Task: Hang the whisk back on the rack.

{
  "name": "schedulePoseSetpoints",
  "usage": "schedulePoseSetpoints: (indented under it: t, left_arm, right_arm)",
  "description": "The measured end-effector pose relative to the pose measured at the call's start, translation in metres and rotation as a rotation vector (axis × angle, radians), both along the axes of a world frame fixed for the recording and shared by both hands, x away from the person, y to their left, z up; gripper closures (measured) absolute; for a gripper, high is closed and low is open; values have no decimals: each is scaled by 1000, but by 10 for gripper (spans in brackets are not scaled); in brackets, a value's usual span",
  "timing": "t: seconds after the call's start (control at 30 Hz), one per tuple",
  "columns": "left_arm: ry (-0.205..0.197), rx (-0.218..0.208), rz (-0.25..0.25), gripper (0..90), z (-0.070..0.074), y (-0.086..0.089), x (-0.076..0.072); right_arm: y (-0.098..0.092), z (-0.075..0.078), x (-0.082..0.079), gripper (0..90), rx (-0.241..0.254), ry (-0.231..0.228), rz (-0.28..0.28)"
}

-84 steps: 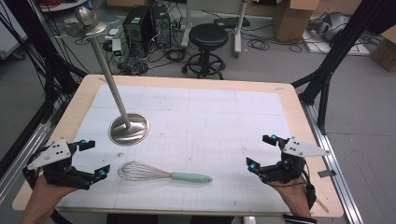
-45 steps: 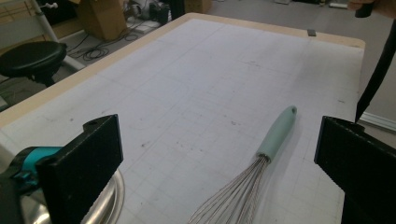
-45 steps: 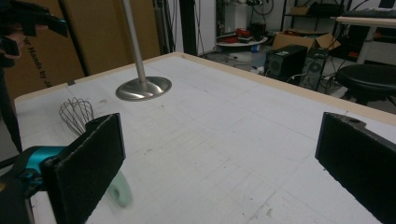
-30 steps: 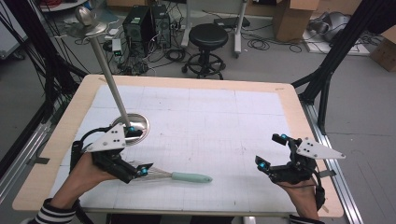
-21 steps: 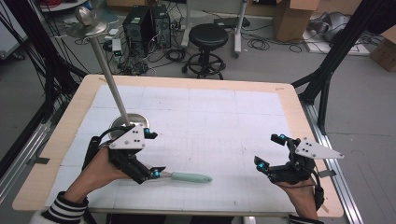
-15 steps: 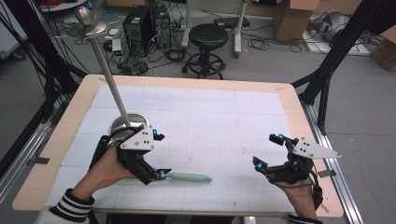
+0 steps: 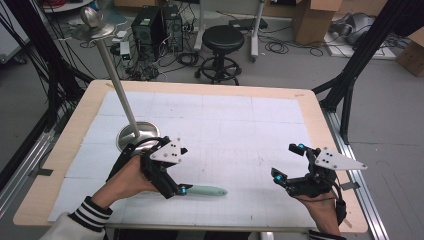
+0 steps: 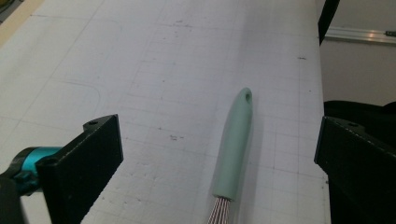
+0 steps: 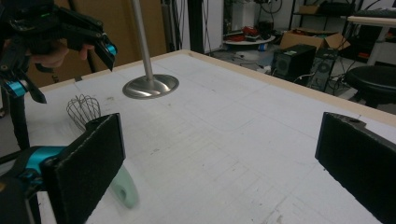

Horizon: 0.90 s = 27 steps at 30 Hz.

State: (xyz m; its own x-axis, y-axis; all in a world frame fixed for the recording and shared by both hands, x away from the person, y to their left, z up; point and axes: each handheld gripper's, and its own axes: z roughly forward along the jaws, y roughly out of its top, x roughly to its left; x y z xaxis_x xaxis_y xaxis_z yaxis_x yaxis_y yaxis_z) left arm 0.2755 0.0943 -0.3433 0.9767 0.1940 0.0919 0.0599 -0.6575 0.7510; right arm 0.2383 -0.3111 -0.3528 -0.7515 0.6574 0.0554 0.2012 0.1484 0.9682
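My left gripper [image 7: 172, 186] just slid over from the table edge; jaws spread wide, the whisk [image 8: 232, 154] handle lying between them, probably not touched yet. Grab's next.

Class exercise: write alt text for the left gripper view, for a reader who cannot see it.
A whisk with a pale green handle lies on the white gridded table, centred between the two wide-open black jaws of the left gripper. Its handle points away from the camera, and its wires just enter at the bottom edge. Neither jaw touches it.
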Motion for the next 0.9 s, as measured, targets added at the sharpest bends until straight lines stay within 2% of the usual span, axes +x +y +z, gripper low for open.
schedulePoseSetpoints:
  t: [0.3,0.4,0.47,0.53,0.9]
  left_arm:
    - [15,48,-34,17,-8,-13,2]
    - [9,78,-48,17,-13,-18,2]
    - [8,117,-68,17,-17,-24,3]
    - [12,120,-67,17,-20,-26,3]
    - [43,211,-110,26,-36,-40,7]
  right_arm:
    - [1,-1,1,3,-1,5,5]
    - [1,-2,2,3,0,8,5]
    - [1,-3,2,3,-1,10,5]
    - [1,-3,2,3,-2,7,3]
    - [3,-3,2,3,-2,7,12]
